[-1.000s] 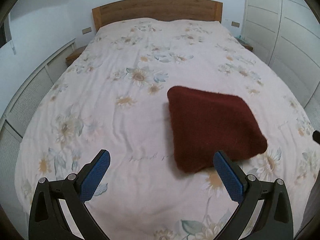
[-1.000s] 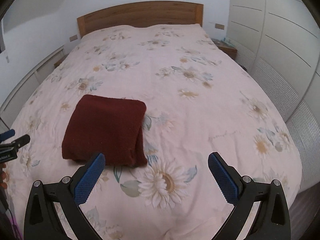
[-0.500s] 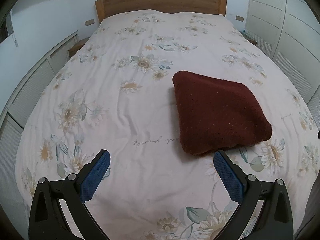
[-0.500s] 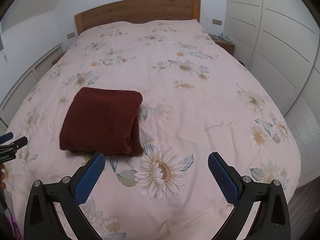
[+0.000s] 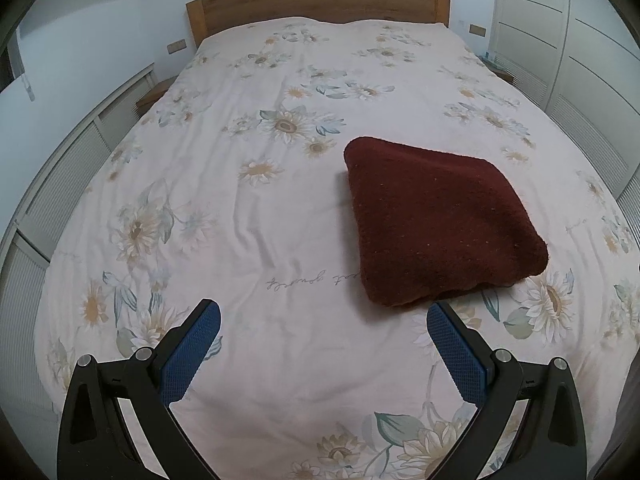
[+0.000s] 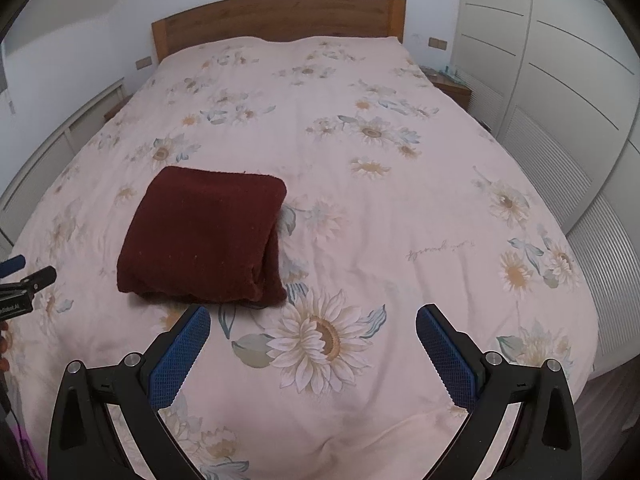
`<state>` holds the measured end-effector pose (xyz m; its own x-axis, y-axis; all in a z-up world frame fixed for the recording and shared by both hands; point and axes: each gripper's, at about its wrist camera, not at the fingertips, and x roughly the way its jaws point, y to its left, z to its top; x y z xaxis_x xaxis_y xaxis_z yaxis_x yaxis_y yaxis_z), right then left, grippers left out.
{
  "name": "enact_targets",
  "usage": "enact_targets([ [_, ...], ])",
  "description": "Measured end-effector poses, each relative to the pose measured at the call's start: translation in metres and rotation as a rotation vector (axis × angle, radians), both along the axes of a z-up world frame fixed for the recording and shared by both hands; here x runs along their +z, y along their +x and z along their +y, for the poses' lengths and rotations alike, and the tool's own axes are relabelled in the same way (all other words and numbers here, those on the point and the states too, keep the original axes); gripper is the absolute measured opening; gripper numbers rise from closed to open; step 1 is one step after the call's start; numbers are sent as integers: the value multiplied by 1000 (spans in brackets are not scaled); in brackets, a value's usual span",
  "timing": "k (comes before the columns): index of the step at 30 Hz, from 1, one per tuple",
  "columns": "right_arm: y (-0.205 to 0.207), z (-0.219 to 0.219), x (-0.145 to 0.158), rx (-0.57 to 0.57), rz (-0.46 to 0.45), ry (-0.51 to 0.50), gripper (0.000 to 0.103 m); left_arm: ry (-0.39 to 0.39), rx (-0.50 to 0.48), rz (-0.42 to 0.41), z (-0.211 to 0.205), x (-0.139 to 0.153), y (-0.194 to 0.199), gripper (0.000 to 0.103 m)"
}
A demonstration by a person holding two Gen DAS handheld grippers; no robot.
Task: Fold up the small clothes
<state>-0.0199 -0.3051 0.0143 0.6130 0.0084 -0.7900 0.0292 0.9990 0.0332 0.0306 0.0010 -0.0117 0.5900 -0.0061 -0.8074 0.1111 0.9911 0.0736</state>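
Folded maroon sweater (image 5: 436, 220) lying on floral bedspread (image 5: 248, 208) | left gripper (image 5: 323, 322) hovering wide open, holding nothing | right gripper (image 6: 313, 322) likewise gaping, empty

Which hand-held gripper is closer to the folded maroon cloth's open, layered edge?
The right hand-held gripper: its view shows the maroon cloth's stacked layers.

A dark red fuzzy garment (image 5: 436, 220) lies folded square, flat on the bedspread (image 5: 248, 208).
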Motion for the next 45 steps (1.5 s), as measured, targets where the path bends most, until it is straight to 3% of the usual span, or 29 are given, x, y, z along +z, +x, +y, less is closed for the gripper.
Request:
enact_targets([
  [45, 4, -1, -4, 18, 29, -19, 103, -3, -31, 37, 8, -8, 0, 102],
])
